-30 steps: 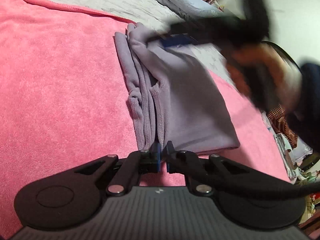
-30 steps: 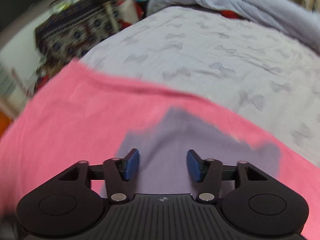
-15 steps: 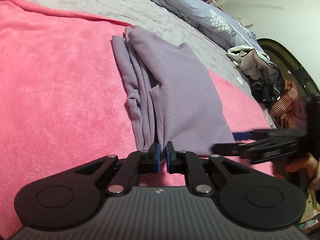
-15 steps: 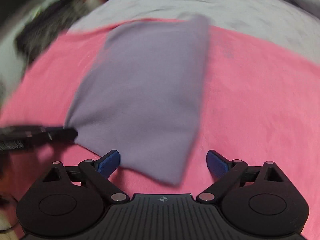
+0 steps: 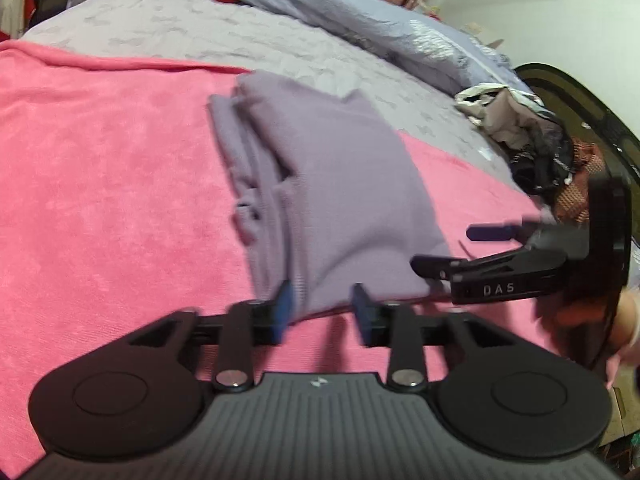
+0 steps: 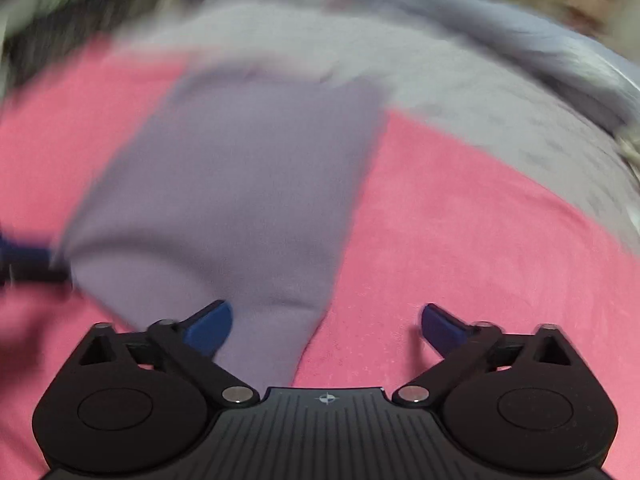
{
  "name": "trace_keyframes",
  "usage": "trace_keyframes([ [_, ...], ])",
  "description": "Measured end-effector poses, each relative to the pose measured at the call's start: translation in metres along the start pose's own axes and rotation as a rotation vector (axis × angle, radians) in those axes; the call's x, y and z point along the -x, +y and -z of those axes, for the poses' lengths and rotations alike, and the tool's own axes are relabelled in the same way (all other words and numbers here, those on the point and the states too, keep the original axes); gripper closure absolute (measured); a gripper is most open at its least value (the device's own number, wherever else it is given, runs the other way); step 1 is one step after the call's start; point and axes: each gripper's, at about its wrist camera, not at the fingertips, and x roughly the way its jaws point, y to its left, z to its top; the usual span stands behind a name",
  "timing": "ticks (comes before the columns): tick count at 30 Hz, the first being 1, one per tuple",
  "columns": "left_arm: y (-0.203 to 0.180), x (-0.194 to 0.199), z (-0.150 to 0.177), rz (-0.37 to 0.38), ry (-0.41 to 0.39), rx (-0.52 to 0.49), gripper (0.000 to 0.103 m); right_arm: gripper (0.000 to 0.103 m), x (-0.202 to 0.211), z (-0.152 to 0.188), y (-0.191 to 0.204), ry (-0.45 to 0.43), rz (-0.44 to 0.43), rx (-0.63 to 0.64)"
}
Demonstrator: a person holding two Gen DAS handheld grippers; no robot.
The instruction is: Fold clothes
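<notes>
A lilac garment (image 5: 336, 184) lies folded in a long stack on the pink towel (image 5: 100, 184), its layered hems along the left side. My left gripper (image 5: 321, 309) is open at the garment's near edge, the cloth lying between its blue pads and held by neither. My right gripper (image 5: 452, 250) comes in from the right, open, beside the garment's near right corner. In the blurred right wrist view, the right gripper (image 6: 324, 326) stands wide open over the near corner of the garment (image 6: 240, 184), with nothing gripped. The left gripper (image 6: 24, 258) shows as a dark blur at the left edge.
The towel covers a grey patterned bedspread (image 5: 240, 40). A bunched blue-grey duvet (image 5: 360, 12) lies along the far side. A pile of mixed clothes (image 5: 520, 128) sits at the right, near a dark curved frame (image 5: 592, 104). A person's hand (image 5: 624, 320) holds the right gripper.
My left gripper has opened and let go of the garment's near edge. The right gripper swung from the far end to the near right corner and opened wider.
</notes>
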Motion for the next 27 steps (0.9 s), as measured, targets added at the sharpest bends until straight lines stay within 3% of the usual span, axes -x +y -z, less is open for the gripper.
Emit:
trace_keyframes([
  [1, -0.006, 0.001, 0.001, -0.005, 0.001, -0.020, 0.014, 0.000, 0.004, 0.010, -0.012, -0.004, -0.037, -0.121],
  [2, -0.012, 0.000, 0.005, -0.060, 0.026, -0.036, 0.000, 0.000, 0.009, 0.018, -0.012, -0.022, -0.039, -0.123],
  [3, -0.019, -0.003, 0.008, -0.127, 0.058, -0.050, 0.000, 0.000, 0.014, 0.026, -0.012, -0.042, -0.036, -0.110],
  [6, -0.032, -0.002, 0.029, -0.205, 0.030, -0.135, 0.000, 0.000, 0.025, 0.051, 0.009, -0.068, 0.000, 0.096],
  [11, -0.046, -0.001, 0.065, -0.301, -0.062, -0.217, 0.000, 0.000, 0.043, 0.092, -0.004, -0.204, -0.076, 0.045],
  [15, -0.058, -0.002, 0.082, -0.369, -0.136, -0.267, 0.000, 0.000, 0.049, 0.100, -0.005, -0.231, -0.082, 0.055],
  [20, -0.055, 0.004, 0.084, -0.371, -0.164, -0.229, 0.000, 0.000, 0.060, 0.106, -0.011, -0.241, -0.062, 0.074],
  [27, -0.057, 0.025, 0.107, -0.493, -0.209, -0.095, 0.000, 0.000, 0.063, 0.113, -0.015, -0.246, -0.047, 0.062],
])
